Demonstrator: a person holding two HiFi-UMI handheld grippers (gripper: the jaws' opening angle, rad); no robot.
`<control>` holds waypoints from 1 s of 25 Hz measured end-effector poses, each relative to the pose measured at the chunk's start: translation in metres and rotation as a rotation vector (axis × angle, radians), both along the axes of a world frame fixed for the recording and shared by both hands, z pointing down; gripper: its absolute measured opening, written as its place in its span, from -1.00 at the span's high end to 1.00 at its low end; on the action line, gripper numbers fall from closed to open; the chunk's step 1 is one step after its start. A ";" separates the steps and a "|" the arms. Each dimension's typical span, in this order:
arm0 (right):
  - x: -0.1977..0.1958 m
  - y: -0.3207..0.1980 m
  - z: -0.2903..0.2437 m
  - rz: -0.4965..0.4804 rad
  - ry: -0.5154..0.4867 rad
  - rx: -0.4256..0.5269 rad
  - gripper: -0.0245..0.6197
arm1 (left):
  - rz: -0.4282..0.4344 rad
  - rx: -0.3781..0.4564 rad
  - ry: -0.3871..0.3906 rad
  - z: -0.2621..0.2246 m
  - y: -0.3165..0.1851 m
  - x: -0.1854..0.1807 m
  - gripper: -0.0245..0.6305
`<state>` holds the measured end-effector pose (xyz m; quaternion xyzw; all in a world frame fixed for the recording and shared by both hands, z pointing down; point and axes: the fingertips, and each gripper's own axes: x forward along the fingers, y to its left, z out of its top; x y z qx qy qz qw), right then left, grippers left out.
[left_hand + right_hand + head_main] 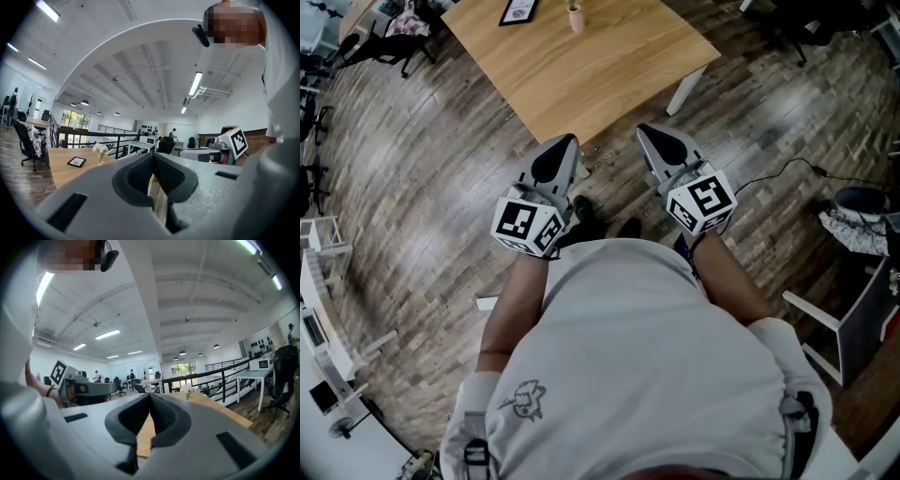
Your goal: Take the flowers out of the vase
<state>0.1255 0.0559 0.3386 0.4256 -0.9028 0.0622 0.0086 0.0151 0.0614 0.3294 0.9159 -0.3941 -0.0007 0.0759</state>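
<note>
Wooden table (581,75) sat ahead, vase (576,21) with flowers (100,148) standing near its far edge, well away. Both left claw (565,142) and right claw (649,133) were pinched shut, empty; going in like that could've knocked the vase over.

Lighting/quality check: usable, but uneven across views.
Head view reads dim and desaturated to me, with a pale sheen on the floor (787,103) off the table's (581,66) right corner and strong barrel bending at the frame edges. Both gripper views are bright, lit by ceiling strip lights (195,83) and far windows (75,119). Their corners are vignetted black and the near foreground is soft. The flowers (100,149) are tiny and lack detail.
</note>
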 end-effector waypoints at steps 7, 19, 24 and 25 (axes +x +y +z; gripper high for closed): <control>-0.007 -0.034 0.002 0.028 0.008 -0.005 0.90 | 0.031 0.000 0.018 0.001 -0.040 -0.006 0.92; -0.066 -0.131 0.003 0.080 0.042 -0.018 0.89 | 0.094 0.014 0.019 0.002 -0.133 -0.066 0.92; -0.088 -0.155 0.009 0.089 0.059 -0.035 0.88 | 0.109 0.008 0.025 0.006 -0.158 -0.086 0.92; -0.090 -0.160 0.010 0.088 0.063 -0.040 0.88 | 0.109 0.006 0.027 0.006 -0.163 -0.088 0.91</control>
